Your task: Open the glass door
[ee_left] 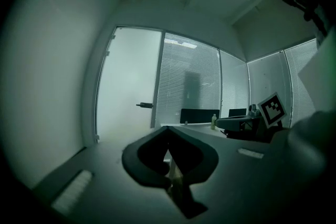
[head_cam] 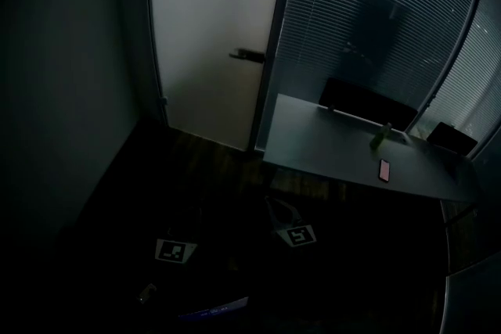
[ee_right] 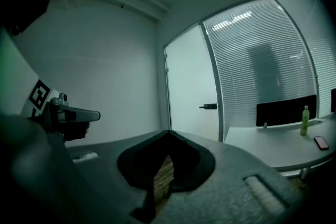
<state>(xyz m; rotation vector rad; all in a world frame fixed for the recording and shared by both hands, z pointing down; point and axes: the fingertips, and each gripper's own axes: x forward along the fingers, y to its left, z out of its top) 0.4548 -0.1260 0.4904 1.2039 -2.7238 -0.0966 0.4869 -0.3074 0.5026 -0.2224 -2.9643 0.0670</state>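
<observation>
The frosted glass door (head_cam: 211, 35) stands closed at the far end of a dim room, with a dark lever handle (head_cam: 246, 55) on its right edge. It also shows in the left gripper view, door (ee_left: 128, 86) and handle (ee_left: 145, 105), and in the right gripper view, door (ee_right: 191, 86) and handle (ee_right: 209, 107). My left gripper (ee_left: 168, 128) is shut and empty, well short of the door. My right gripper (ee_right: 168, 132) is likewise shut on nothing. Their marker cubes (head_cam: 175, 250) (head_cam: 299, 235) show low in the head view.
A grey table (head_cam: 352, 149) stands right of the door, with a phone (head_cam: 383, 170) and a small bottle (head_cam: 380, 137) on it. Behind it runs a glass wall with blinds (head_cam: 376, 27). A plain wall (head_cam: 63, 90) closes the left side. The floor is dark wood.
</observation>
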